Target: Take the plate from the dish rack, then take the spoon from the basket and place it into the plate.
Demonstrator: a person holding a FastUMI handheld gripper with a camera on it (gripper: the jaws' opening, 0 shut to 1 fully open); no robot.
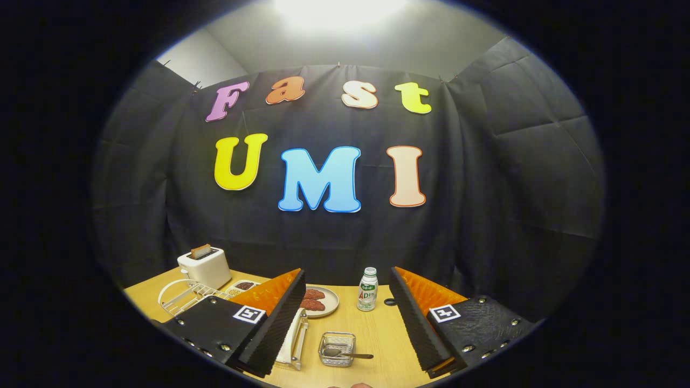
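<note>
The gripper (345, 318) is being held high above the wooden table (377, 334), its fingers spread wide with nothing between them. Low in the frame, between the fingertips, the small wire basket (337, 349) is being shown with the spoon (345, 354) lying in it, handle poking out to the right; so the spoon is judged as not yet taken. At the lower left, beside the left finger, a white plate (285, 345) is being seen standing on edge in a rack (298, 339), partly hidden; the first step appears not yet done. A second plate with food (319, 302) is sitting further back, a small bottle (368, 290) to its right. At left, a toaster (204, 267) and a white wire rack (186, 296) are being passed over. Both steps are judged as remaining.
</note>
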